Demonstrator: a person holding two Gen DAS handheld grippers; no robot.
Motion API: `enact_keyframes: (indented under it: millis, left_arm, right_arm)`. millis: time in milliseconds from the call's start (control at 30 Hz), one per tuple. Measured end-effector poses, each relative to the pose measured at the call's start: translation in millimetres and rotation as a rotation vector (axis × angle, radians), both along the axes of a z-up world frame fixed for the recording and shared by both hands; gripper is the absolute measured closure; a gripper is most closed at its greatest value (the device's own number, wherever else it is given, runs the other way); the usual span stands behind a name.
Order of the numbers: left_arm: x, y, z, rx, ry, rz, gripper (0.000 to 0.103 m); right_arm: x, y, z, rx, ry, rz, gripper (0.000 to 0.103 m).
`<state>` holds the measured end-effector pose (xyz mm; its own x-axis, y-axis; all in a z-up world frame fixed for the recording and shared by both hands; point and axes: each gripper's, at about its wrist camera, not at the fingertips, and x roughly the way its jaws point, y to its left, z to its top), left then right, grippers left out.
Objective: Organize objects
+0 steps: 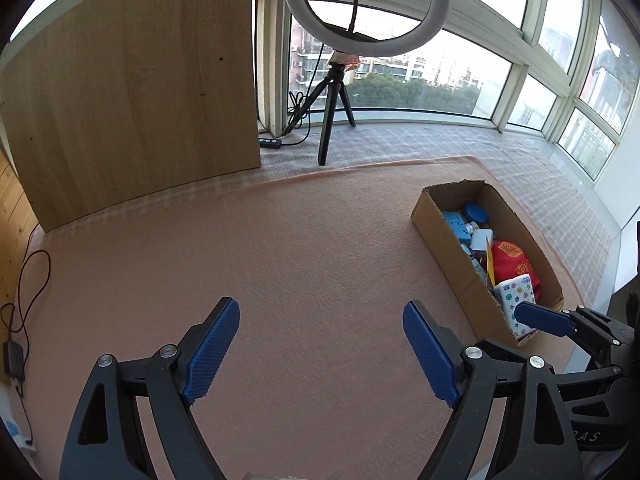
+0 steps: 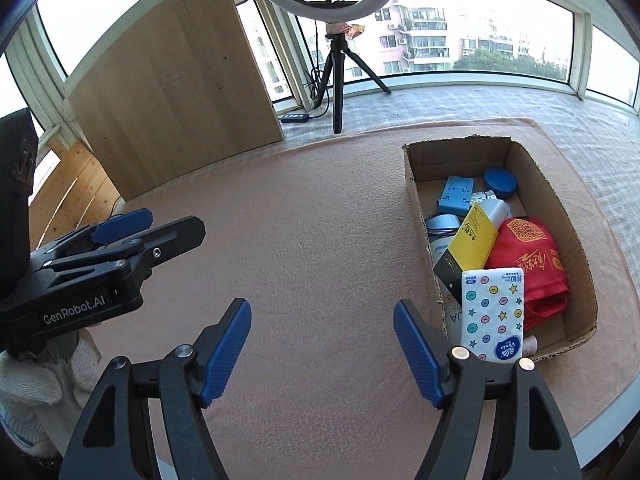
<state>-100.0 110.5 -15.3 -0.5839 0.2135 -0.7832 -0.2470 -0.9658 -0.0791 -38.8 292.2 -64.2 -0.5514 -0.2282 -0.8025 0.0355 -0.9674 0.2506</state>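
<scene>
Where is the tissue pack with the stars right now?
The tissue pack stands in the near end of the cardboard box on the right of the right wrist view, leaning against the yellow box, with the red bag beside it.

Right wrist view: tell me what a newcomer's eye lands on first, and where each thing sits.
The open brown cardboard box at the right of the pink mat draws the eye first, crammed with a red cloth bag, a yellow and black carton and a white tissue pack with coloured dots and stars at its near end. Behind, a white ring light on a black tripod stands by the window.
</scene>
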Motion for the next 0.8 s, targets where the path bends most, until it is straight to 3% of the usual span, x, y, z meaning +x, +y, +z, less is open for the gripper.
enact_keyframes:
  millis: [300,467,800]
  left_arm:
    - [35,-52,-9,-0.031,-0.013,0.123,0.013]
    - [51,-70,-9,-0.008,-0.029,0.183,0.013]
    - [68,-88,-1,-0.004,-0.015,0.223,0.013]
  right_arm:
    - [-9,-36,1,0.028,0.024,0.064,0.03]
    - [-9,-49,2,0.054,0.04,0.085,0.03]
    - [1,-71,5,0.121,0.093,0.117,0.03]
